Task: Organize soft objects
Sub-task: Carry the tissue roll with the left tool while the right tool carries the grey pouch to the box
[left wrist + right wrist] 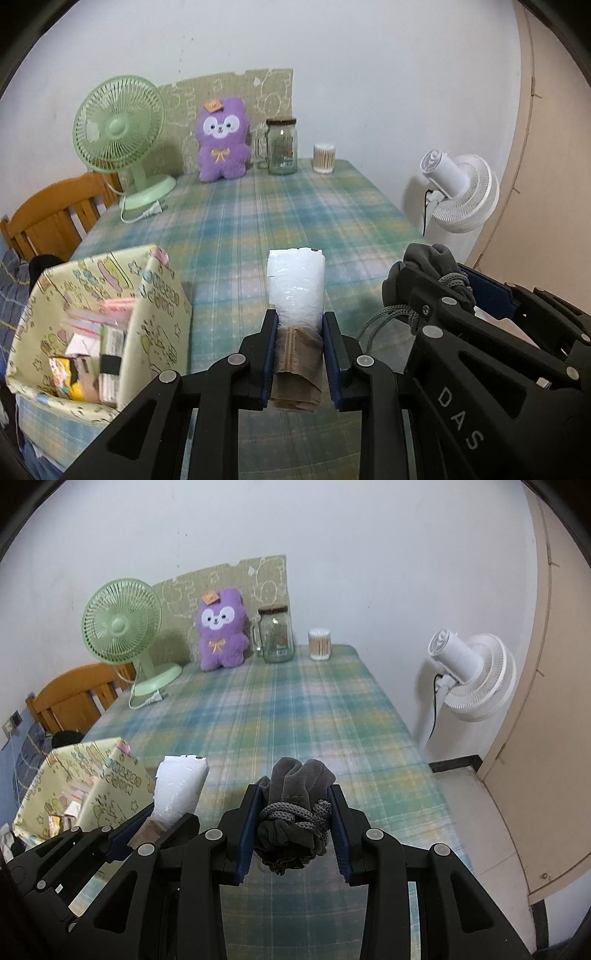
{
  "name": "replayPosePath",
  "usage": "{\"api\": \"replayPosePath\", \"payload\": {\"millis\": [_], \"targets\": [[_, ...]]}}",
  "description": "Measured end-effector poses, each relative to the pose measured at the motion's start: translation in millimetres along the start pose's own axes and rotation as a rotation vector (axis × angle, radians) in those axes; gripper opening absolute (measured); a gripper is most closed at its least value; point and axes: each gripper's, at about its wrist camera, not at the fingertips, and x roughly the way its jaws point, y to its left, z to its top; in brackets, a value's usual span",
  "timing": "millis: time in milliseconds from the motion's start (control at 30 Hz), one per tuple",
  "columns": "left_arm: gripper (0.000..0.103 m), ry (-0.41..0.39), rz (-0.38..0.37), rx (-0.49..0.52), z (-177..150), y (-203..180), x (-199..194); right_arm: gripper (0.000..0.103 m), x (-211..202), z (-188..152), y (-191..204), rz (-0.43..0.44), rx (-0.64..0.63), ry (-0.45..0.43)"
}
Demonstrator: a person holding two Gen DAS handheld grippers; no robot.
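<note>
My left gripper (300, 319) is shut on a plastic-wrapped packet (295, 284), white at its far end and tan between the pads; the same packet (179, 790) shows at the left of the right wrist view. My right gripper (293, 794) is shut on a grey fabric bundle (295, 786) tied with a grey cord. That bundle (430, 266) sits at the right of the left wrist view, close beside the left gripper. Both grippers hang above the near part of the plaid-covered table (280, 206). A purple plush toy (221, 140) sits upright at the far edge.
A patterned fabric bin (96, 325) with packets and small boxes stands at the near left. At the back are a green desk fan (122, 140), a glass jar (282, 146) and a cotton-swab tub (324, 158). A white floor fan (461, 192) stands right; a wooden chair (55, 214) left.
</note>
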Motion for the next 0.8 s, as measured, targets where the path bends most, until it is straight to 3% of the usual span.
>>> {"api": "replayPosePath", "payload": {"millis": [433,800], "targets": [[0.022,-0.079,-0.028,0.039,18,-4,-33,0.039,-31,21,4,-0.017,0.002,-0.064],[0.022,-0.112,-0.017,0.045,25,15,-51,0.039,-49,33,27,-0.002,-0.035,-0.105]]}}
